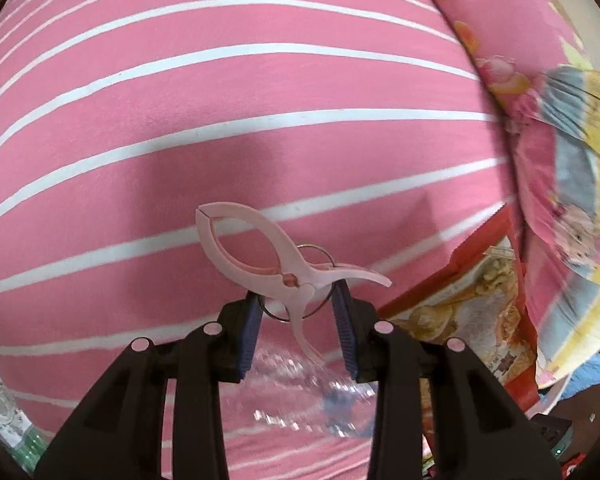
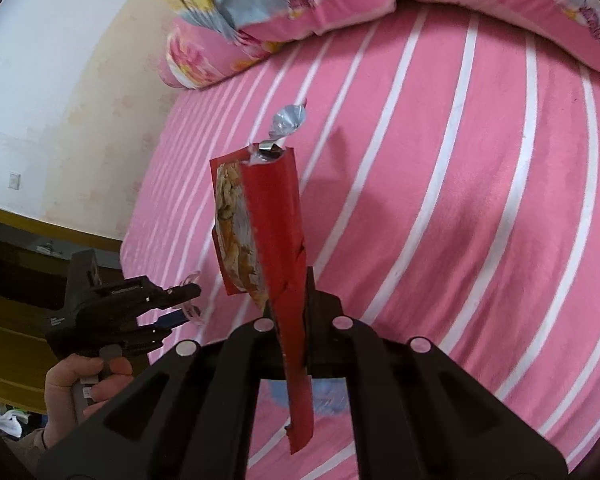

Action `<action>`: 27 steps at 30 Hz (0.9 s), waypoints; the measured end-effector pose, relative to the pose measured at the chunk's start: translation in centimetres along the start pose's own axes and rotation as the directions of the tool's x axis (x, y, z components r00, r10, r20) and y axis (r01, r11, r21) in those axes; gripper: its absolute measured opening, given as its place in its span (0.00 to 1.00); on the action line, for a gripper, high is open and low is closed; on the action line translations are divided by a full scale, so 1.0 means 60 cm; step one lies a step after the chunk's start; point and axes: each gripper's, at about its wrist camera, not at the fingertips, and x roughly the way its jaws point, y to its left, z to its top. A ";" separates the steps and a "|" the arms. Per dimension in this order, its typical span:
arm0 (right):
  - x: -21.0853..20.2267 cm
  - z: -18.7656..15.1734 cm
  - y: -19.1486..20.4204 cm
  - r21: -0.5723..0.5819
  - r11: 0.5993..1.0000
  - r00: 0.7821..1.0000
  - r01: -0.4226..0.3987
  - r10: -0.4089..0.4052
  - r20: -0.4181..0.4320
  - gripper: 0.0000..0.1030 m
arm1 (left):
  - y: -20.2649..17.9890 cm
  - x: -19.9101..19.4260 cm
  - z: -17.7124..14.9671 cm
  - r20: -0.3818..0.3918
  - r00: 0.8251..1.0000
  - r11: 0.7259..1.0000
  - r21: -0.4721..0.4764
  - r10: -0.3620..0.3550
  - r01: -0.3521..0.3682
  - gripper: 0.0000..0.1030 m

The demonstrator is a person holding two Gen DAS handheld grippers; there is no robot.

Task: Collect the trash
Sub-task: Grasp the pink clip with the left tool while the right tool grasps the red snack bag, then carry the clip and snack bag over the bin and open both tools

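Observation:
A pale pink plastic clip [image 1: 256, 252] with a metal ring hangs above the striped bed, and my left gripper [image 1: 296, 304] is shut on its handle end. My right gripper [image 2: 290, 304] is shut on the lower part of a red snack wrapper [image 2: 268, 216], which stands upright with its torn silver top open. The same wrapper [image 1: 460, 292] shows at the right of the left wrist view. In the right wrist view my left gripper [image 2: 176, 308] is low at the left, held by a hand [image 2: 88, 384].
A pink sheet with white stripes [image 1: 220, 80] covers the bed. A cartoon-print quilt and pillows [image 2: 284, 4] lie along its far edge. Blurred clear plastic with blue on it [image 1: 300, 380] lies below the left gripper. A wall [image 2: 60, 80] and dark furniture [image 2: 12, 280] stand at the left.

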 end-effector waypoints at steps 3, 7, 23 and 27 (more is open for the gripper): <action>-0.033 -0.008 0.007 0.010 1.000 1.000 -0.016 0.016 0.019 0.02 | -0.011 -0.024 -0.011 0.002 1.000 1.000 0.014 -0.018 0.018 0.32; -0.091 -0.027 0.015 0.014 1.000 0.999 -0.025 0.024 0.048 0.02 | -0.025 -0.054 -0.054 0.002 0.999 0.998 0.046 -0.041 0.041 0.32; -0.346 -0.180 -0.093 0.190 0.982 0.980 0.013 -0.050 0.192 0.02 | -0.181 -0.057 -0.319 -0.157 0.984 0.963 0.244 -0.081 0.118 0.32; -0.408 -0.216 -0.138 0.247 0.968 0.970 0.032 -0.090 0.224 0.02 | -0.230 -0.043 -0.397 -0.215 0.974 0.942 0.307 -0.070 0.135 0.32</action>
